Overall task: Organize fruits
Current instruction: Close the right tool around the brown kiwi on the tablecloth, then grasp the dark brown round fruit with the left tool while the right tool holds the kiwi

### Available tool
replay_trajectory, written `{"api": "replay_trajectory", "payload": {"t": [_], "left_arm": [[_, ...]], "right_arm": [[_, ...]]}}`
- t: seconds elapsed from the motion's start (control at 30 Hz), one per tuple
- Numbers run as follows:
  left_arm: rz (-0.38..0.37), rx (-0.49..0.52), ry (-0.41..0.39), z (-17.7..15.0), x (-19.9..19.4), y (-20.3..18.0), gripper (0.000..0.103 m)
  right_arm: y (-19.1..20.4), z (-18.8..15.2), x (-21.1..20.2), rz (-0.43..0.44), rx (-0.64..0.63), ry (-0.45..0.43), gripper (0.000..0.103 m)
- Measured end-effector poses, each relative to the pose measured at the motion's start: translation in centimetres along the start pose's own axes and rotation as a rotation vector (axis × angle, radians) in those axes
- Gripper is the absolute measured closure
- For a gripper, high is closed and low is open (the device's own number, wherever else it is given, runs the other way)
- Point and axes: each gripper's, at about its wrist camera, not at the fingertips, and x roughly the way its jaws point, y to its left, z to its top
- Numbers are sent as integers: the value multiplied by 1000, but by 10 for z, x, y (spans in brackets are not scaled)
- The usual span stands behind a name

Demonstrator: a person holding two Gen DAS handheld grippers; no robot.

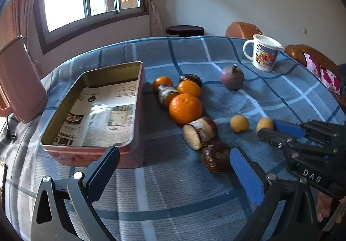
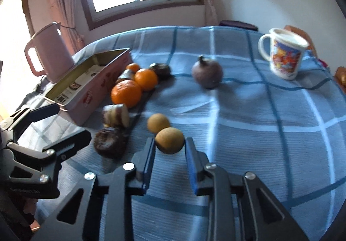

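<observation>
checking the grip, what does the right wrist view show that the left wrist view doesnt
Right wrist only: both sides of the right gripper pressed against the small tan fruit, and the whole pink kettle with its spout.

Left wrist only: the open left gripper with nothing in it, and the paper lining the tin's floor in full.

Both: oranges, mug, purple fruit, checked cloth.

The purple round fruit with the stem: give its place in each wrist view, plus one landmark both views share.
Left wrist view: the purple fruit sits upper right of centre on the tablecloth, right of the oranges, below and left of the mug.
Right wrist view: the purple fruit sits above centre, right of the oranges, left of the mug.
Shared landmark: the mug, far right in both.
</observation>
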Motion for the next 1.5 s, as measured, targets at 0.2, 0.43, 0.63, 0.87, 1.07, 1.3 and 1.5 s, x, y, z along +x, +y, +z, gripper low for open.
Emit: {"api": "replay_trajectory", "payload": {"t": [0.2, 0.43, 0.63, 0.87, 1.07, 1.3, 1.5], "left_arm": [[-25, 23, 21, -2, 5, -16, 7], [-66, 38, 80, -7, 19, -29, 25], [-102, 24, 131, -8, 30, -32, 37], [-118, 19, 128, -7, 31, -30, 39], [-132, 9, 120, -9, 27, -22, 55], [-130, 18, 116, -10, 26, -23, 62], [-123, 24, 80, -10, 19, -25, 62]], "right_arm": [[-10, -2, -11, -68, -5, -35, 73], [-14, -3, -16, -79, -2, -53, 73], [-14, -3, -16, -69, -1, -56, 73], [-14, -3, -16, -66, 0, -54, 73], [-13, -3, -16, -67, -3, -60, 73], [-14, -3, -18, -53, 6, -67, 73], [-12, -4, -22, -49, -2, -82, 73]]}}
